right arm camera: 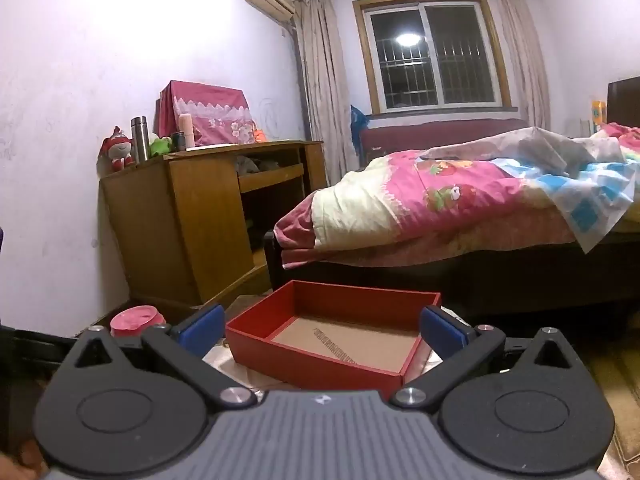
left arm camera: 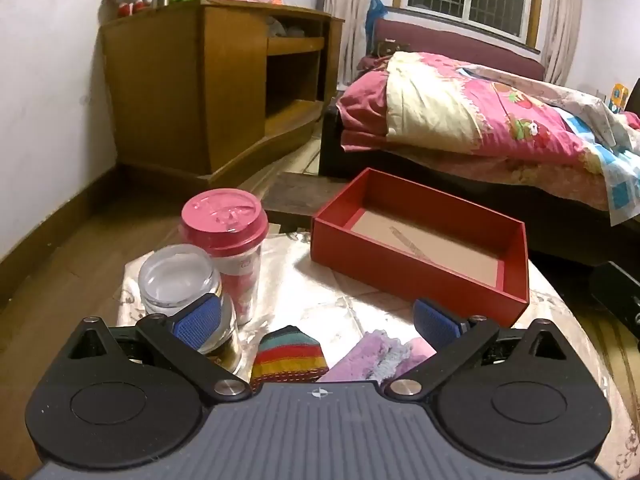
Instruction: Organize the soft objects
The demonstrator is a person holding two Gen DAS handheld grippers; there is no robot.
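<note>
A striped sock [left arm camera: 289,356] and a lilac fuzzy sock [left arm camera: 366,354] lie on the desk [left arm camera: 320,300] at the bottom centre of the left wrist view, between the wide-open left tongs [left arm camera: 316,320], which hold nothing. An empty red box [left arm camera: 420,276] stands right of centre, just beyond the socks. A glass jar [left arm camera: 180,284] and a pink-lidded cup [left arm camera: 224,220] stand at left. The right tongs [right arm camera: 320,330], also wide and empty, frame the box. A bed [right arm camera: 460,208] lies beyond at right.

Home bedroom, bed [right arm camera: 460,208], wooden cabinet [right arm camera: 192,216], probably lived-in
</note>
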